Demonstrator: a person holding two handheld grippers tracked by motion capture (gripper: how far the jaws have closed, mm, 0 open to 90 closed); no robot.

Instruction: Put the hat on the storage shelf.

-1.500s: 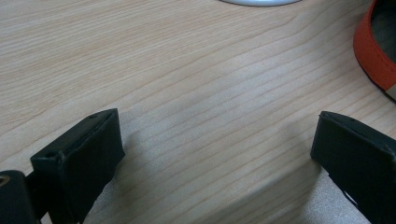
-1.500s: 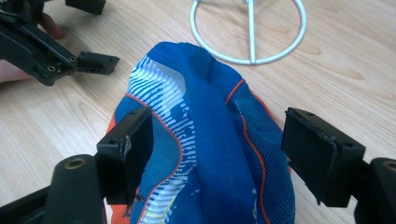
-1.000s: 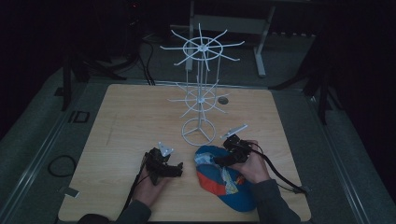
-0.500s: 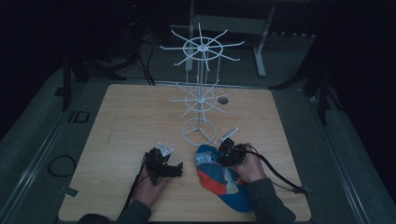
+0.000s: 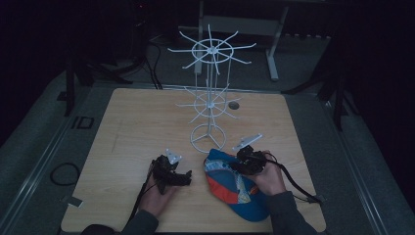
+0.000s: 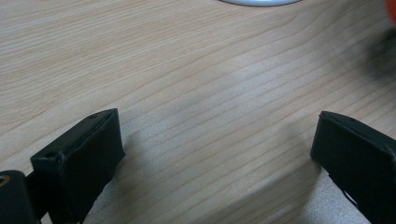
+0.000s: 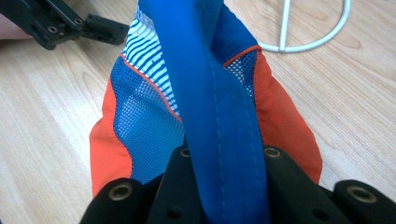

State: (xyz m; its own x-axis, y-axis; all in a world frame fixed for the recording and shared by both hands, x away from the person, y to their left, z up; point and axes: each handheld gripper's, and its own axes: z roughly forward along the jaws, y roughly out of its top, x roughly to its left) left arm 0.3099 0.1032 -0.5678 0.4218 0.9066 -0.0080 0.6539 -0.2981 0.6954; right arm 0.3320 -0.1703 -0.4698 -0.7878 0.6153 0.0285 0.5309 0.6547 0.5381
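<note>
A blue and orange cap (image 5: 230,191) with mesh panels lies on the wooden table (image 5: 132,127) near its front edge. My right gripper (image 5: 241,165) is shut on the cap's blue band (image 7: 210,84), which runs up between its jaws in the right gripper view (image 7: 224,154). The cap's mesh and orange sides (image 7: 140,116) spread out beyond the jaws. My left gripper (image 5: 183,177) rests on the table just left of the cap, open, with bare wood between its jaws (image 6: 215,144). It is also seen from the right gripper view, the left gripper (image 7: 70,23) at top left.
A white wire display rack (image 5: 210,103) with two tiers of spokes stands mid-table, its ring base (image 5: 208,138) just beyond the cap. The base (image 7: 308,37) lies close ahead of the right gripper. Dark floor, cables and stands surround the table.
My right gripper has shifted slightly left over the cap, still holding it. The left gripper has not moved.
</note>
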